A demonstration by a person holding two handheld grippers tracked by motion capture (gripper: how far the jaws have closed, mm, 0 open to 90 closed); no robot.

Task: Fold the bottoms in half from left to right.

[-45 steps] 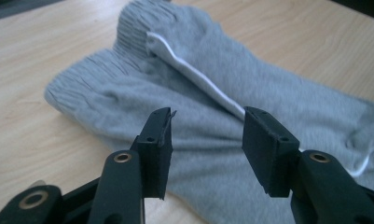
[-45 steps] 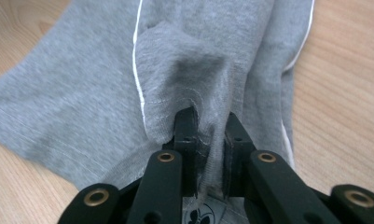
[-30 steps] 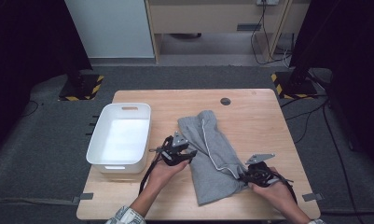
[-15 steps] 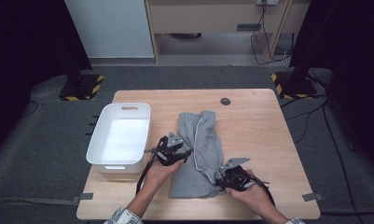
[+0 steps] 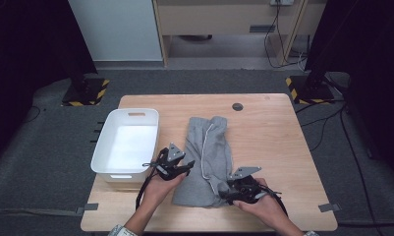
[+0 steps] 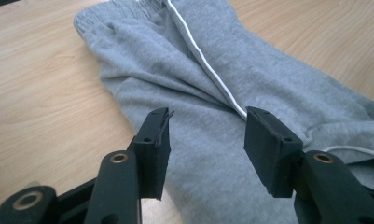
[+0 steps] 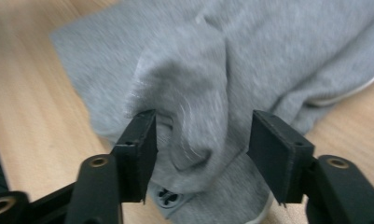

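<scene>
A grey garment (image 5: 210, 147) with white piping lies folded lengthwise on the wooden table (image 5: 273, 142). My left gripper (image 5: 184, 170) is at the garment's left edge. In the left gripper view its jaws (image 6: 205, 135) stand open above the grey cloth (image 6: 194, 84), gripping nothing. My right gripper (image 5: 224, 192) is at the garment's near right corner. Its jaws (image 7: 201, 140) have just been opening. A loose hump of grey cloth (image 7: 189, 93) sits between them without being pinched.
A white plastic bin (image 5: 100, 153) stands on the table's left side, right beside my left hand. A small black round cap (image 5: 238, 106) is set in the tabletop at the back. Bare wood stretches to the right of the garment.
My right gripper moved left, carrying the garment's right part over onto the rest, and its jaws then opened off the cloth. The garment now lies narrower. The left gripper shifted a little.
</scene>
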